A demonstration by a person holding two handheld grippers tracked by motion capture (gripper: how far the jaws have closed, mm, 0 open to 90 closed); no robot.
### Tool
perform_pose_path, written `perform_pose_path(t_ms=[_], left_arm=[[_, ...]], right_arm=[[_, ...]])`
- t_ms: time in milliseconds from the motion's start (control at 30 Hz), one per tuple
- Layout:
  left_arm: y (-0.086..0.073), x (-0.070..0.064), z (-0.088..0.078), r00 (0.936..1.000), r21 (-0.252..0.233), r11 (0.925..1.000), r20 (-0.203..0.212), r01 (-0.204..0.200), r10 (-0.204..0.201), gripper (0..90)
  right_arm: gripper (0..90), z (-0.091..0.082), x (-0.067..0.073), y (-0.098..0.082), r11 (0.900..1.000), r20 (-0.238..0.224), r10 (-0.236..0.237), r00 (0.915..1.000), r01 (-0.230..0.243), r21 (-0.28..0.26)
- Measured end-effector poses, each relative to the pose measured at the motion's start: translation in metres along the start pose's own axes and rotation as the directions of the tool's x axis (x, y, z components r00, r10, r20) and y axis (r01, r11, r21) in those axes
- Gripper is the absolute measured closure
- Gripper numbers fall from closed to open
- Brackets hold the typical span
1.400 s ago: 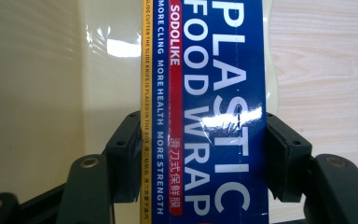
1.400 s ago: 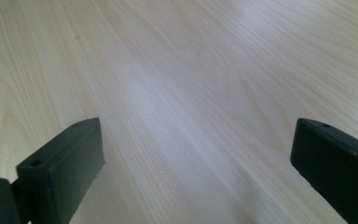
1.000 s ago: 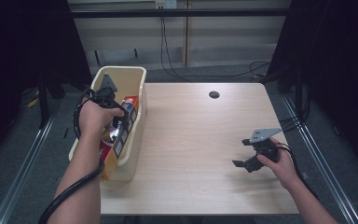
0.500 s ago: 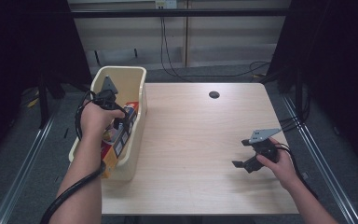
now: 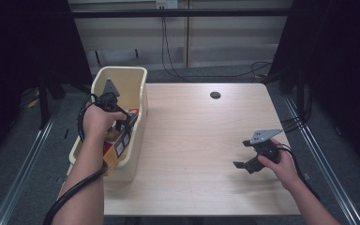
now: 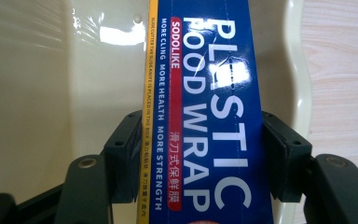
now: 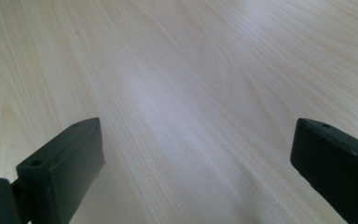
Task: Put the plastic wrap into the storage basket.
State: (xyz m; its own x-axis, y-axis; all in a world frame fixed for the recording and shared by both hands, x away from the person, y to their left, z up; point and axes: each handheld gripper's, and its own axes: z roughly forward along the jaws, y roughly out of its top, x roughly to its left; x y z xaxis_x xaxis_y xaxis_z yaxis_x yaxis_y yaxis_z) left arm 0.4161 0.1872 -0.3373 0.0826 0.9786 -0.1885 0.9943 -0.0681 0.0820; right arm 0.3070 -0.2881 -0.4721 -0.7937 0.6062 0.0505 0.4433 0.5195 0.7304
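Observation:
A long blue box of plastic food wrap (image 6: 209, 107) with white lettering and a yellow edge lies inside the cream plastic bin (image 5: 138, 77) at the table's left edge. My left gripper (image 6: 200, 158) is shut on that box, one black pad pressing each long side. From above, the left gripper (image 5: 122, 125) is down in the bin with the box (image 5: 117, 145) slanting toward the near end. My right gripper (image 5: 243, 154) rests low over the bare wooden table (image 5: 192, 140) at the right, and in its own view the right gripper (image 7: 196, 163) stands open with nothing between its jaws.
A dark round hole (image 5: 215, 95) sits near the table's far edge. Cables (image 5: 168, 51) hang behind the table. Dark floor and metal rails (image 5: 23, 164) run along both sides.
The left hand has shifted slightly with the box inside the bin. The right hand has kept still.

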Motion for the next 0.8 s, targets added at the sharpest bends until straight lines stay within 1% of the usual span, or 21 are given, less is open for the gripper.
perform_pose_path(t_ms=[33, 67, 133, 200, 333, 367, 400, 433, 467, 567, 633, 700, 733, 767, 800], left_arm=[[0.0, -0.0002, 0.0011, 0.9999, -0.007, 1.0, -0.011, 0.002, -0.002, 39.7], [0.0004, 0.0002, 0.001, 1.0, 0.003, 1.0, -0.005, 0.001, -0.001, 39.7], [0.0006, 0.001, 0.0014, 0.9999, 0.007, 0.9999, -0.01, -0.008, 0.008, 39.7], [0.0008, 0.0008, 0.0018, 1.0, 0.004, 1.0, -0.007, 0.004, -0.004, 39.7], [0.0011, 0.0007, 0.0024, 1.0, 0.004, 0.9999, -0.001, 0.01, -0.01, 39.6], [0.0013, 0.0011, 0.0025, 0.9999, 0.005, 0.9999, -0.004, 0.01, -0.01, 39.6], [0.001, 0.0012, 0.0037, 0.9998, -0.006, 0.9998, -0.009, 0.018, -0.018, 39.5], [0.0016, 0.0026, 0.0032, 0.9999, 0.006, 0.9999, -0.004, 0.013, -0.013, 39.5], [0.0016, 0.0027, 0.0037, 0.9998, 0.009, 0.9997, 0.002, 0.022, -0.022, 39.5], [0.0017, 0.0043, 0.005, 0.9998, 0.007, 0.9998, -0.005, 0.02, -0.02, 39.4], [0.002, 0.0041, 0.0044, 0.9996, 0.004, 0.9995, -0.001, 0.03, -0.03, 39.0], [0.0021, 0.004, 0.0024, 0.9998, 0.002, 0.9998, 0.0, 0.021, -0.021, 38.9], [0.0023, 0.0035, 0.0017, 0.9997, 0.004, 0.9997, 0.003, 0.024, -0.024, 38.8], [0.0024, 0.0031, 0.0014, 0.9994, -0.002, 0.9995, 0.01, 0.032, -0.032, 38.5], [0.0026, 0.003, 0.0006, 0.9989, -0.009, 0.9991, 0.025, 0.04, -0.04, 38.1]], right_arm=[[2.2, 0.0002, 0.0, -0.0001, 1.0, 0.001, -0.001, 1.0, 0.001, 0.002], [2.2, 0.0004, 0.0001, -0.0001, 1.0, -0.002, 0.0, 1.0, 0.0, 0.002], [2.2, 0.0004, 0.0001, -0.0001, 1.0, -0.001, 0.0, 1.0, 0.0, 0.002], [2.2, 0.0005, 0.0, 0.0, 1.0, -0.001, -0.001, 1.0, 0.001, 0.002], [2.2, 0.0006, 0.0001, 0.0, 1.0, 0.0, -0.001, 1.0, 0.001, 0.003], [2.2, 0.0005, 0.0002, 0.0, 1.0, -0.002, 0.001, 1.0, -0.001, 0.003], [2.2, 0.0005, 0.0002, 0.0, 1.0, -0.002, 0.0, 1.0, 0.0, 0.002], [2.2, 0.0005, 0.0002, 0.0, 1.0, -0.002, -0.001, 1.0, 0.001, 0.002], [2.2, 0.0005, 0.0002, 0.0, 1.0, -0.002, 0.0, 1.0, 0.0, 0.003], [2.2, 0.0004, 0.0001, 0.0, 1.0, -0.002, 0.0, 1.0, 0.0, 0.002], [2.2, 0.0004, 0.0001, -0.0001, 1.0, -0.001, -0.001, 1.0, 0.001, 0.003], [2.2, 0.0006, 0.0, 0.0, 1.0, 0.003, -0.001, 1.0, 0.001, 0.004], [2.2, 0.0006, 0.0001, 0.0, 1.0, 0.002, 0.0, 1.0, 0.0, 0.005], [2.2, 0.0006, 0.0002, 0.0001, 1.0, 0.001, 0.0, 1.0, 0.0, 0.004], [2.2, 0.0005, 0.0002, 0.0001, 1.0, 0.003, -0.003, 1.0, 0.003, 0.002]])
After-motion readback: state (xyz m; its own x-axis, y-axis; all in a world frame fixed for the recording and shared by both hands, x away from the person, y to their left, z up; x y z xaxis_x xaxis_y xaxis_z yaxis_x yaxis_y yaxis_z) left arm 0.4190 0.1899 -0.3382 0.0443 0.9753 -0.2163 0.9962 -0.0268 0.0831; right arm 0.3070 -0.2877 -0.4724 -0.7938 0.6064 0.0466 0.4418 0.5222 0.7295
